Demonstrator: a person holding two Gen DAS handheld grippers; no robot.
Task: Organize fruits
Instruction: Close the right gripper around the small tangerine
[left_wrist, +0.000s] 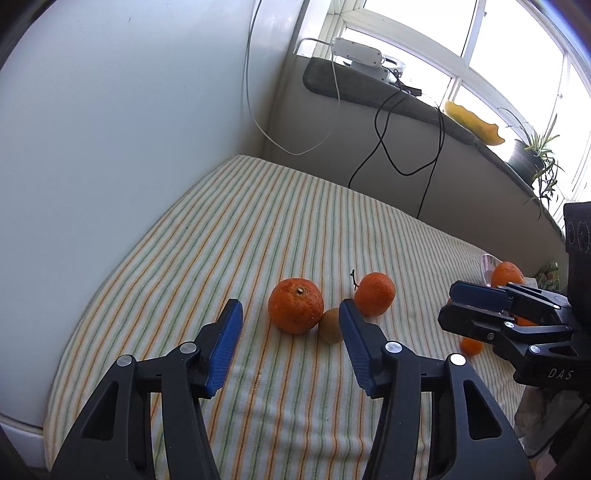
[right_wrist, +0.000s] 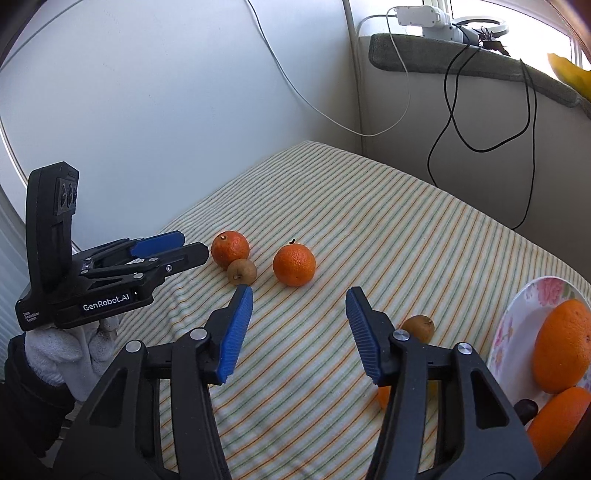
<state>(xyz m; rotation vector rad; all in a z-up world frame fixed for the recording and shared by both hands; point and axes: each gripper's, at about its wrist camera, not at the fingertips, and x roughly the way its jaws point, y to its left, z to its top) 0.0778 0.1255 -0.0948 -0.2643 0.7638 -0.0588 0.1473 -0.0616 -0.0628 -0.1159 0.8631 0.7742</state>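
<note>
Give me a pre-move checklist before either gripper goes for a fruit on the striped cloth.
1. Left gripper empty, jaws apart: ok.
2. Right gripper empty, jaws apart: ok.
3. Left target free to grasp: not ok; the small brown fruit sits against the large orange.
4. Stemmed orange stands apart from the other fruit: ok.
5. Floral plate has room: ok, bare rim shows beside its oranges.
6. Second brown fruit reachable: cannot tell, partly hidden behind the right finger.

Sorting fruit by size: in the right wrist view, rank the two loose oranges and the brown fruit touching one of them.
1. Right orange
2. Left orange, slightly smaller-looking but farther away, so unsure
3. Brown fruit, clearly smallest
</note>
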